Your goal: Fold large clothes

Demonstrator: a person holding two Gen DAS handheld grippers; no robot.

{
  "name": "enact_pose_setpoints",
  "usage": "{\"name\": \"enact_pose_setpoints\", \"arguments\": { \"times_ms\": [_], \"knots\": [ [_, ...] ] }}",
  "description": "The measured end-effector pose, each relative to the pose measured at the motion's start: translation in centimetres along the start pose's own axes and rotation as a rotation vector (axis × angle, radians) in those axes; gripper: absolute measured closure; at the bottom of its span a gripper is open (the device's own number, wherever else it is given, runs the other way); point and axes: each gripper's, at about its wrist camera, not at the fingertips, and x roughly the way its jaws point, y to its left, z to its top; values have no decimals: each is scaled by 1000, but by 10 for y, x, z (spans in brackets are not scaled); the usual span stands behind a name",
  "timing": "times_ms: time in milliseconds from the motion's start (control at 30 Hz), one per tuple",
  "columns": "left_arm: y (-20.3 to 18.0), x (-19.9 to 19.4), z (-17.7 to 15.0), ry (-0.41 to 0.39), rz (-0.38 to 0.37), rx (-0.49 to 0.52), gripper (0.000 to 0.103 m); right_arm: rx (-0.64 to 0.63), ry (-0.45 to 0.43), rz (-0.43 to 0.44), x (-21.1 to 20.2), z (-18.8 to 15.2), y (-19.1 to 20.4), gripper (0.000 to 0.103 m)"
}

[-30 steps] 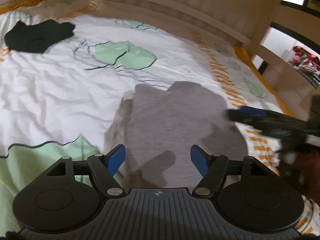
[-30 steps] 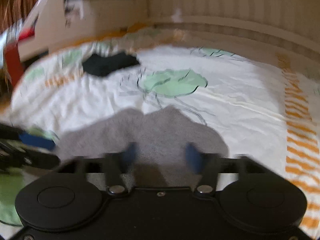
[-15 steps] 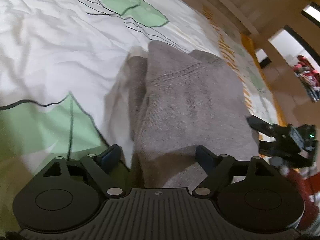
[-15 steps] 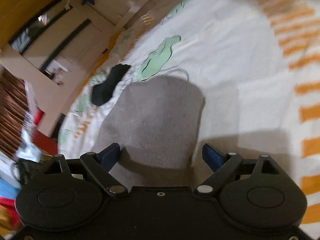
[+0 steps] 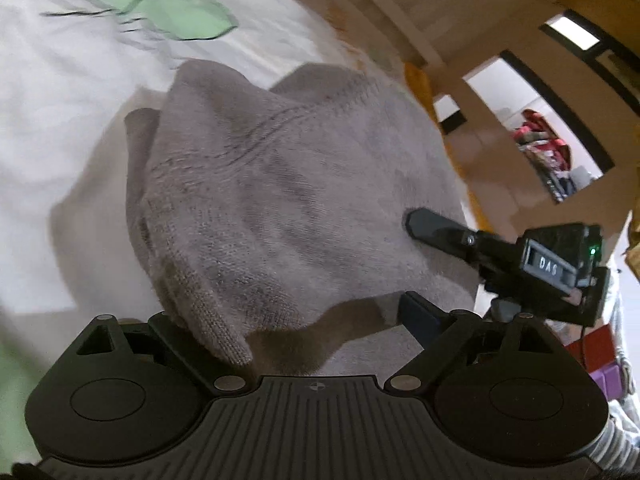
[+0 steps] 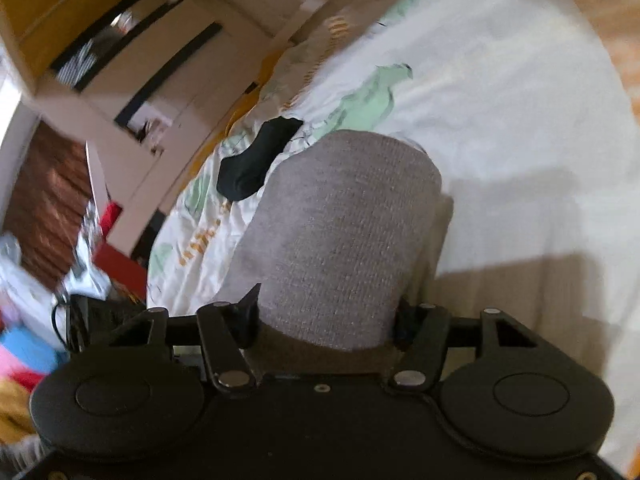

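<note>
A folded grey knitted garment [image 5: 280, 200] lies on the white bedsheet [image 5: 60, 140]. My left gripper [image 5: 296, 320] is at its near edge, jaws wide and still opening. A fold of the fabric drapes over the left finger and hides it, while the right finger [image 5: 416, 316] shows bare beside the cloth. In the right wrist view the garment [image 6: 340, 232] fills the gap of my right gripper [image 6: 324, 320], whose jaws are closing with both fingers against the fabric. From the left wrist view, one right-gripper finger [image 5: 430, 222] rests on top of the garment's right edge.
A black garment [image 6: 256, 160] lies further off on the bed. The sheet carries green leaf prints [image 5: 168, 4] and orange stripes. A wooden bed frame [image 5: 400, 8] runs behind, shelving [image 6: 132, 64] stands to the side, and a red box [image 6: 116, 264] sits by the bed.
Both grippers came down and forward onto the grey garment and rolled. The left jaws widened around its near edge. The right jaws narrowed until they met the fabric.
</note>
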Motion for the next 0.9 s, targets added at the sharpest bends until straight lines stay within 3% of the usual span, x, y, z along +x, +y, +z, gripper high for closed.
{"name": "enact_pose_setpoints", "arguments": {
  "times_ms": [100, 267, 367, 433, 500, 567, 633, 833, 900],
  "knots": [
    [-17, 36, 19, -5, -43, 16, 12, -63, -11, -56, -21, 27, -8, 39],
    [-48, 100, 54, -5, -46, 93, 13, -128, -45, -189, -59, 73, -39, 39],
    [-57, 122, 56, -10, 38, 140, 15, -115, -69, -270, -75, 86, -65, 36],
    [-56, 130, 48, 5, 102, 157, 17, -103, -54, -375, -74, 85, -81, 32],
    [-59, 127, 39, -19, 112, 207, 17, -80, -23, -464, -67, 76, -97, 25],
    [-63, 123, 32, -18, 135, 249, 17, -43, -83, -452, -73, 66, -106, 18],
    [-64, 112, 27, -26, 166, 260, 17, -26, -115, -457, -76, 59, -103, 17],
    [-82, 64, 18, -153, 292, 297, 17, -187, -235, -578, -111, 46, -46, 14],
    [-97, 49, 12, -205, 358, 312, 17, -232, -267, -632, -121, 39, -21, 0]
  ]
}}
